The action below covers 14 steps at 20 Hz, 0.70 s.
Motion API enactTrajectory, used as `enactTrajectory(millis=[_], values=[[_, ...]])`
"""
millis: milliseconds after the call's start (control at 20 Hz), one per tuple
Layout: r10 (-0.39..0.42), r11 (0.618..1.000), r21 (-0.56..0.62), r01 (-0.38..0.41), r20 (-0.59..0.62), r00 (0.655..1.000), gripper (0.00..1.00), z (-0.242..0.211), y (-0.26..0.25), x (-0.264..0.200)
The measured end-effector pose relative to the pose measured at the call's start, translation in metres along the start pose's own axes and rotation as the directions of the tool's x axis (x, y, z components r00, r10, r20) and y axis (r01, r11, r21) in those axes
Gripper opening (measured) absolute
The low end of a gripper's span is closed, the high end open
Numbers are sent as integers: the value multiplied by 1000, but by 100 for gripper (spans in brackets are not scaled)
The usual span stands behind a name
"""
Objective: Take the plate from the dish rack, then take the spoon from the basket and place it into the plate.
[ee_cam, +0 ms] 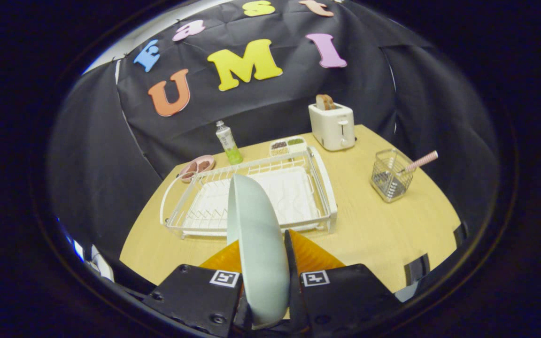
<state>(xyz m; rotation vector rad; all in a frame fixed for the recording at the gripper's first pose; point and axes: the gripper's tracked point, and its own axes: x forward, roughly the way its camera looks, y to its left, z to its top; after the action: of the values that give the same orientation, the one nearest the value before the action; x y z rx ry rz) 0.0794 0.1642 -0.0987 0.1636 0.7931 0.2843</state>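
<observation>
A pale grey-green plate (256, 234) stands on edge between my fingers, held above the near side of the table. My gripper (262, 244) is shut on its rim, one finger on each face. Beyond the plate lies the white wire dish rack (320, 185) with nothing standing in it. To the right of the rack a small wire basket (389, 177) holds a spoon with a pink striped handle (421, 161) that leans out toward the right.
A white toaster (332, 125) with bread in it stands at the back right. A small bottle (228, 142), a pink dish (197, 167) and a divided snack tray (288, 146) sit behind the rack. Bare wooden tabletop (374, 225) spreads between rack and basket.
</observation>
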Motion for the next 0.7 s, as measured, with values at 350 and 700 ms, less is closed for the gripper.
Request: enactTrajectory(millis=[350,700], values=[[69,982,178,-62,-37,997,35,-48,-23,23],[148,950,284,-127,-52,988,36,-70,-20,38]])
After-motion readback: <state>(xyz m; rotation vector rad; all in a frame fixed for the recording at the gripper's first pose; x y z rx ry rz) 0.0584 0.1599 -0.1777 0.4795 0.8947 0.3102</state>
